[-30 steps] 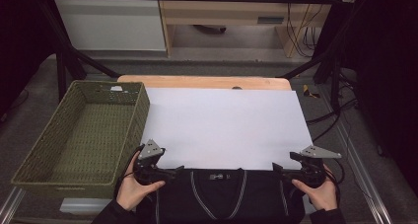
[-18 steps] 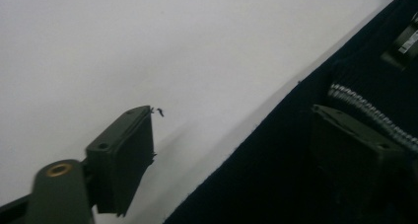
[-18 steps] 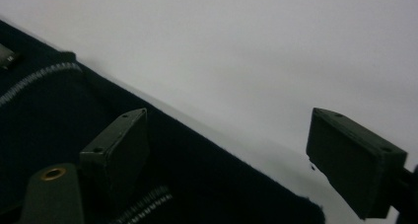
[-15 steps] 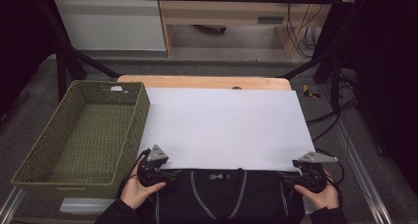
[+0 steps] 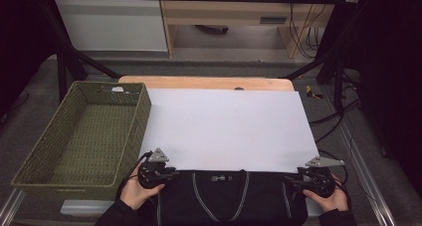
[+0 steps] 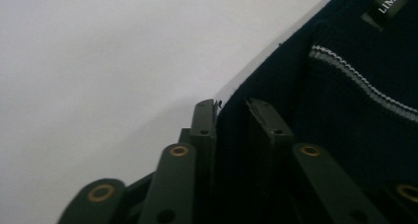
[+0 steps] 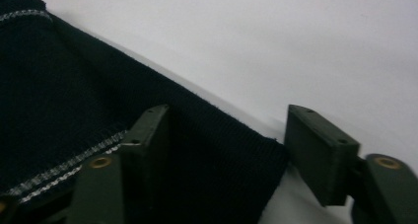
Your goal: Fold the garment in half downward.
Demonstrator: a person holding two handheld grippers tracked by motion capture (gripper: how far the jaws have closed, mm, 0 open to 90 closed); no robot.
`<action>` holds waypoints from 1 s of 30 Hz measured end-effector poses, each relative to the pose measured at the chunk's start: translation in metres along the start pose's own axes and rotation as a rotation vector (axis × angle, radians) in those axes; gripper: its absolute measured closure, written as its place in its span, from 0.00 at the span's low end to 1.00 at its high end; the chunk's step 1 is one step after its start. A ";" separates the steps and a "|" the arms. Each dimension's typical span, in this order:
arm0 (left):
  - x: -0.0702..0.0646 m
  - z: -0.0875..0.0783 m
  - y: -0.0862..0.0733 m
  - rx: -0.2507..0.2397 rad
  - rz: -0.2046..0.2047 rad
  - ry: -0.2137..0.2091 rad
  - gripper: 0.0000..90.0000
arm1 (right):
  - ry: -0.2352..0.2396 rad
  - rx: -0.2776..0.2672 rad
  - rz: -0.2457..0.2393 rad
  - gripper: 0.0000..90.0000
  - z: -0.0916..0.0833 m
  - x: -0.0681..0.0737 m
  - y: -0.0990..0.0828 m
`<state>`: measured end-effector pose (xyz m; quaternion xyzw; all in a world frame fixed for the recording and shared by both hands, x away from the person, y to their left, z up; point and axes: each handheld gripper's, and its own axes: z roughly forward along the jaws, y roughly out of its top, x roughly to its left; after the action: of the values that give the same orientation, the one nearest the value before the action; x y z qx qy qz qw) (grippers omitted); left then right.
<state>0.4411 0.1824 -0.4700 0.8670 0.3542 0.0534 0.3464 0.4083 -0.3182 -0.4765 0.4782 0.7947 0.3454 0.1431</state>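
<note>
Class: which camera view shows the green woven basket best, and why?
The high view: the basket sits whole at the table's left, beside the white sheet. The two gripper views look closely at the dark sweater and white sheet instead.

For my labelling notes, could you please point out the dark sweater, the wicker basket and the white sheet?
dark sweater (image 5: pixel 234 196), high view, on its chest below the collar.
wicker basket (image 5: pixel 142 111), high view, on its right wall.
white sheet (image 5: pixel 224 126), high view, on its bare middle.

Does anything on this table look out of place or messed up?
Nothing stands out. The dark sweater lies at the near edge of the white sheet, and the green basket stands upright beside it. The left gripper pinches one sweater corner; the right gripper straddles the other.
</note>
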 end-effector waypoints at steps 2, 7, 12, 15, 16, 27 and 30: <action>0.000 0.000 0.000 0.003 0.000 -0.008 0.88 | 0.007 0.006 0.001 0.49 -0.001 0.002 0.000; -0.004 0.000 0.001 0.014 0.027 0.008 0.91 | 0.058 0.044 -0.012 0.74 -0.004 0.006 0.001; -0.009 -0.001 0.004 0.036 0.061 0.036 0.93 | 0.089 0.095 0.015 0.86 -0.005 0.008 0.005; -0.010 -0.002 0.006 0.049 0.071 0.043 0.94 | 0.077 0.103 0.028 0.89 -0.006 0.009 0.008; -0.010 -0.002 0.006 0.049 0.071 0.043 0.94 | 0.072 0.101 0.031 0.89 -0.006 0.009 0.008; -0.009 -0.011 0.014 0.017 0.068 0.083 0.95 | 0.034 0.073 0.035 0.91 -0.004 0.005 0.018; -0.007 -0.011 0.016 0.016 0.064 0.086 0.96 | 0.021 0.057 0.027 0.92 -0.004 0.005 0.023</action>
<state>0.4409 0.1759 -0.4502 0.8775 0.3413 0.0991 0.3219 0.4193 -0.3088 -0.4570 0.4890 0.7992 0.3295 0.1165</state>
